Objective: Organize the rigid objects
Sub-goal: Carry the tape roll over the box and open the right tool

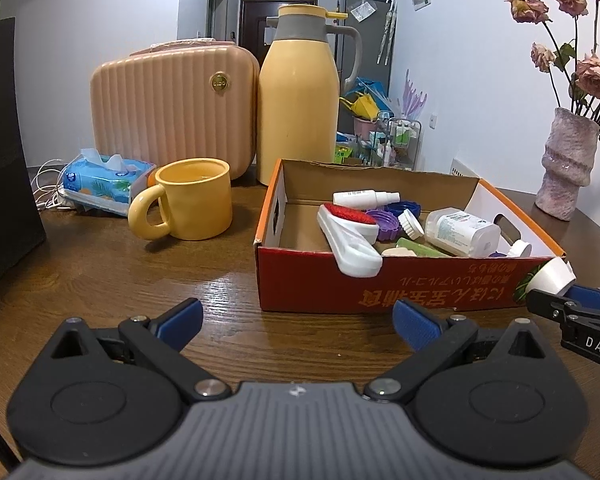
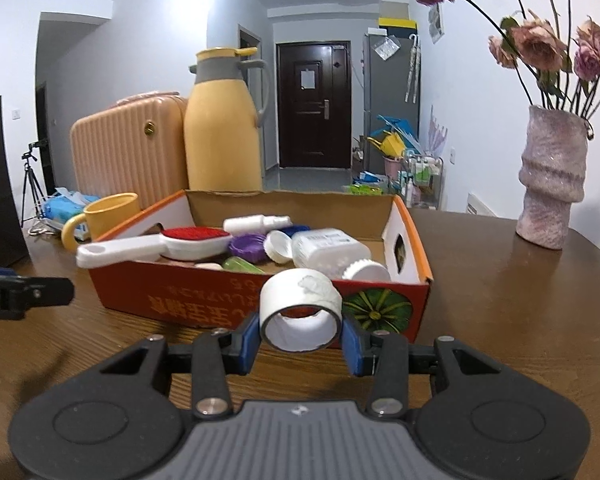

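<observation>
A red cardboard box point(image 1: 324, 280) point(image 2: 188, 300) stands on the wooden table and holds several small items: a white lint brush with a red pad point(image 1: 350, 232) point(image 2: 188, 240), a white bottle point(image 1: 462, 232) point(image 2: 328, 248), a spray bottle point(image 1: 364, 197) and purple lids point(image 1: 380, 220). My right gripper point(image 2: 300, 338) is shut on a white tape roll point(image 2: 300, 312) point(image 1: 554, 276), held just in front of the box's near right corner. My left gripper point(image 1: 298, 324) is open and empty, above the table in front of the box.
A yellow mug point(image 1: 194, 204), a yellow thermos point(image 1: 298, 96), a pink case point(image 1: 172, 108) and a tissue pack point(image 1: 100, 180) stand left of and behind the box. A pink vase with dried roses point(image 2: 550, 176) stands at the right. A dark object point(image 1: 4, 152) is at the far left.
</observation>
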The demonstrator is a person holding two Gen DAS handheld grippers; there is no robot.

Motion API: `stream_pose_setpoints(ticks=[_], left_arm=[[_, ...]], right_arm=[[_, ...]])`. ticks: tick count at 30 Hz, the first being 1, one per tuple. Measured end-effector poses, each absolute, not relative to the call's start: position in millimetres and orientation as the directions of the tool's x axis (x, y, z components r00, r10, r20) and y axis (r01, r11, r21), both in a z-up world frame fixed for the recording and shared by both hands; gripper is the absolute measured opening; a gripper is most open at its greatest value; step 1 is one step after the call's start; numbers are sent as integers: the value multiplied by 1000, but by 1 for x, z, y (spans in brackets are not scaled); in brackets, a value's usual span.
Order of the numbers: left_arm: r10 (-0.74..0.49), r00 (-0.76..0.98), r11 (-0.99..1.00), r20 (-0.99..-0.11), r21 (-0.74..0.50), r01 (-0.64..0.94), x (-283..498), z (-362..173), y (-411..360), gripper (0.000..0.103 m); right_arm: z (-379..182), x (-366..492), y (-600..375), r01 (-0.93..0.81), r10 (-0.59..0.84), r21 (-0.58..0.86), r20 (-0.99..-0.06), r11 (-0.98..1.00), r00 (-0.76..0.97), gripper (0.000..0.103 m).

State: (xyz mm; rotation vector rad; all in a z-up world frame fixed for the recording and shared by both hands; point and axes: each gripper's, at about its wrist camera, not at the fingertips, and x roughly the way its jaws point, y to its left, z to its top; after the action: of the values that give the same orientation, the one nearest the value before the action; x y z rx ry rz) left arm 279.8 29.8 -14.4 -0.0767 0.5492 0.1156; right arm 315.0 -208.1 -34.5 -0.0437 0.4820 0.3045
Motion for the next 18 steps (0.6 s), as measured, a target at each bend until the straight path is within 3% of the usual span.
stream_pose_setpoints(ticks=[18], left_arm=[[102,873,990,-477,-35,-134,289,11,27,103]], right_arm=[[-6,322,-186,-318,296,10,-392,948,871,41]])
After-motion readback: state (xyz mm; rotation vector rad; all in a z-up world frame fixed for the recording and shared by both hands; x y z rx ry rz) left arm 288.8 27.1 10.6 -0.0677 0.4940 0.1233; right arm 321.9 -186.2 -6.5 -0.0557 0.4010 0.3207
